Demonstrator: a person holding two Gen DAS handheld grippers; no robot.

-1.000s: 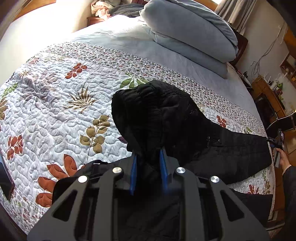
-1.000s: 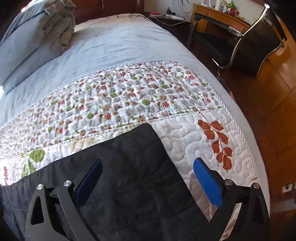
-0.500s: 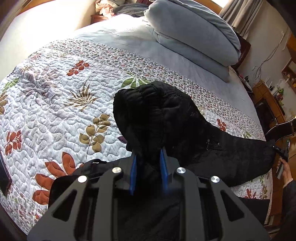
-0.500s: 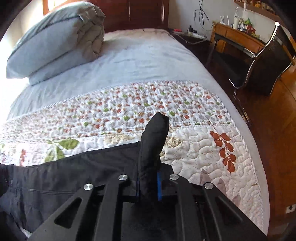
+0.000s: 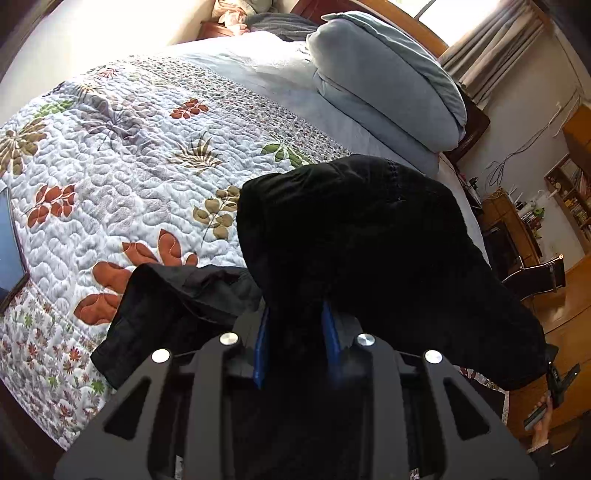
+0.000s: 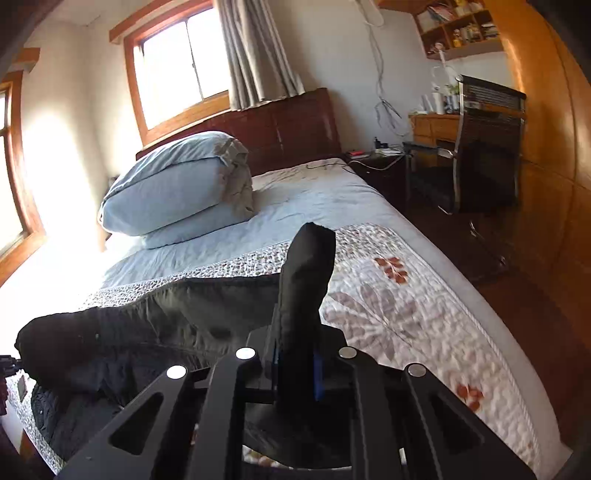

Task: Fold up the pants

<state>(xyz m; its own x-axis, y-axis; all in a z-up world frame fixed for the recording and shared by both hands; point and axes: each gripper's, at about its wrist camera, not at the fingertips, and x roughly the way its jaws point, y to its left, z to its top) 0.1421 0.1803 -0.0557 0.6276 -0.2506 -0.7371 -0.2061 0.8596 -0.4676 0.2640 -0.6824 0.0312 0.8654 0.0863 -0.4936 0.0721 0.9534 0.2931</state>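
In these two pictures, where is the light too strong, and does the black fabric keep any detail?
Left wrist view: the wall beyond the bed is blown out white, and the black pants held by the left gripper are nearly featureless. Right wrist view: glare from the window washes out the bed's left side; the pants show folds; straight edges bow.

Nothing readable here, honestly

No legible words, brands or numbers anywhere; stuff on the wall shelves (image 6: 461,31) is way too small and blurry to make out
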